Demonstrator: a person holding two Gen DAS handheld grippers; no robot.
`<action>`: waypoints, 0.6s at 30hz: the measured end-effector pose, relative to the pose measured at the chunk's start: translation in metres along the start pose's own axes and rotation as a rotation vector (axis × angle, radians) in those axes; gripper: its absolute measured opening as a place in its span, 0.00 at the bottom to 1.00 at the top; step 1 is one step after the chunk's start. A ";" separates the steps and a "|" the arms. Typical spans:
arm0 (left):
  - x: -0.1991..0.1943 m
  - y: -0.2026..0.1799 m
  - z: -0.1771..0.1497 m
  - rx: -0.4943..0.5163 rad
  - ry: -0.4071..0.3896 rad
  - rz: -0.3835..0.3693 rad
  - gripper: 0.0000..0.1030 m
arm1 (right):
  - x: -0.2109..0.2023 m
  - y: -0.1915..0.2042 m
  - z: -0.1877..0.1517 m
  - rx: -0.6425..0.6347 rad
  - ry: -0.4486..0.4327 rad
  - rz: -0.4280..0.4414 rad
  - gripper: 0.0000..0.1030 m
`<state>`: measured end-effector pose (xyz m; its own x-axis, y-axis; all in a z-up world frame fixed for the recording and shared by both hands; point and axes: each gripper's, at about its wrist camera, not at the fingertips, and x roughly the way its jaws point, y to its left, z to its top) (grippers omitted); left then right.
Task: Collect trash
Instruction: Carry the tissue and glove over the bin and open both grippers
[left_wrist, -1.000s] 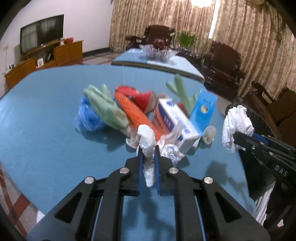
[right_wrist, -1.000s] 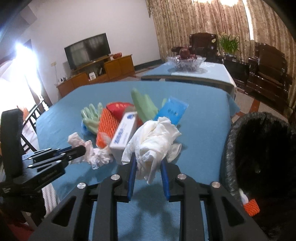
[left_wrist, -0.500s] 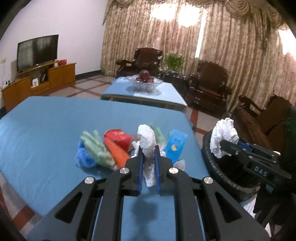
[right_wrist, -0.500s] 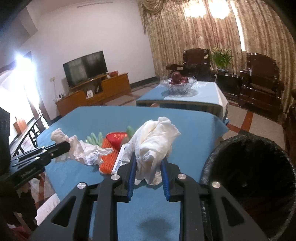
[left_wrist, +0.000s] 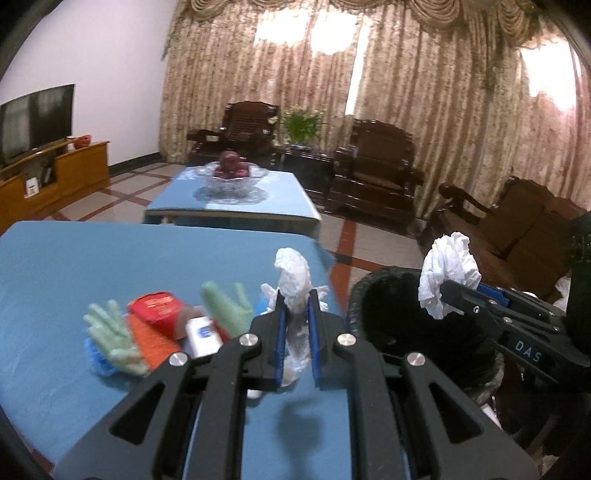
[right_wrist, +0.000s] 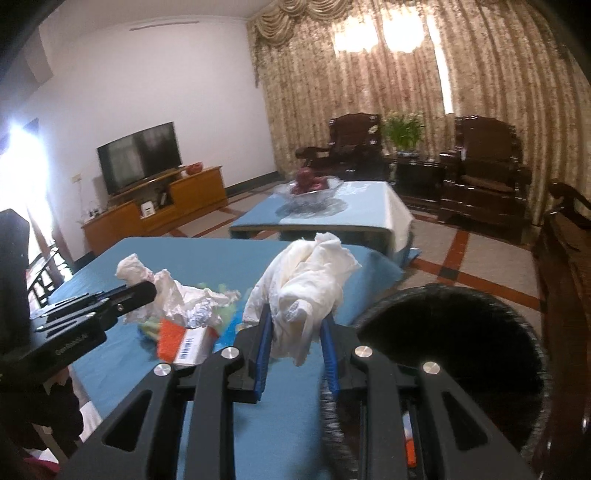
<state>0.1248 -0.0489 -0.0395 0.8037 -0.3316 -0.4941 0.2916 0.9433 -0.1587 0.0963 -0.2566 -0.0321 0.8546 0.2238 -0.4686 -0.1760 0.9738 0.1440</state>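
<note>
Left gripper (left_wrist: 295, 325) pinches a crumpled tissue (left_wrist: 293, 275), right gripper (right_wrist: 295, 343) clamps a white wad (right_wrist: 306, 280), both lifted for dropping into the black bin (right_wrist: 454, 332) right of the fingers.

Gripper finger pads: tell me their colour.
Blue pads on black fingers, clearest in the right wrist view, clamping white crumpled tissue.

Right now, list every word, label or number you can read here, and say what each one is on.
"DAS": white letters on the side of the right claw, in the left wrist view.
Left claw: pale side print, too blurred to read.
White carton: blue print, too blurred.
Red packet: gold print, too small.
Cabinet card: unreadable.
</note>
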 end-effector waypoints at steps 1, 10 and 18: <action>0.004 -0.005 0.001 0.004 0.002 -0.010 0.10 | -0.002 -0.007 0.001 0.008 -0.003 -0.017 0.24; 0.066 -0.076 0.008 0.075 0.044 -0.151 0.10 | -0.014 -0.086 -0.010 0.083 0.017 -0.190 0.24; 0.128 -0.131 0.002 0.120 0.129 -0.242 0.11 | -0.008 -0.144 -0.025 0.133 0.072 -0.306 0.29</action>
<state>0.1903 -0.2145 -0.0802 0.6330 -0.5344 -0.5601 0.5320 0.8259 -0.1867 0.1023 -0.3977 -0.0708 0.8204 -0.0715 -0.5673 0.1531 0.9834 0.0975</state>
